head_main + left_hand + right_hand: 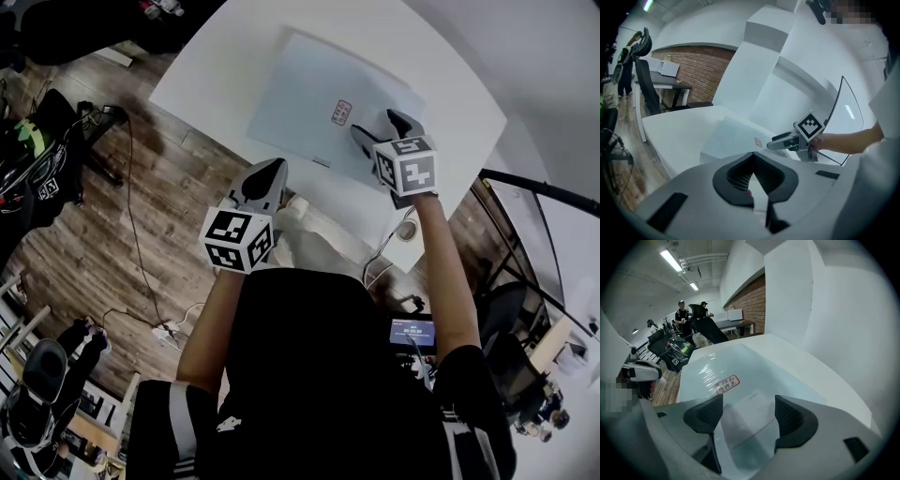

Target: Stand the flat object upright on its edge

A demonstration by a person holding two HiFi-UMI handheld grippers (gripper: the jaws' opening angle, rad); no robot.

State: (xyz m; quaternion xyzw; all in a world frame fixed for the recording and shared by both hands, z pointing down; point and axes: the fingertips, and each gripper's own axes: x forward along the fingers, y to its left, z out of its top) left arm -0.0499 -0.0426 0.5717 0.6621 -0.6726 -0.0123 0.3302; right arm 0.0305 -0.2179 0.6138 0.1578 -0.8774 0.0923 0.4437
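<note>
Head view | pale blue-grey film-wrapped flat panel [319,94] lies flat on white table [450,103], upper centre | right gripper [380,128] wide, empty, over its lower-right edge | left gripper [266,176] closed, empty, below panel | I judge standing it remains.

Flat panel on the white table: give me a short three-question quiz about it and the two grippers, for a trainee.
1. True or false: the flat panel already stands upright on its edge.
2. Which has its jaws apart? A: left gripper. B: right gripper. C: both.
3. Fill in: the sticker on the panel has a ___ border.

Key
1. False. It lies flat on the table.
2. B. The left gripper's jaws are together, with nothing between them.
3. Red.
</note>
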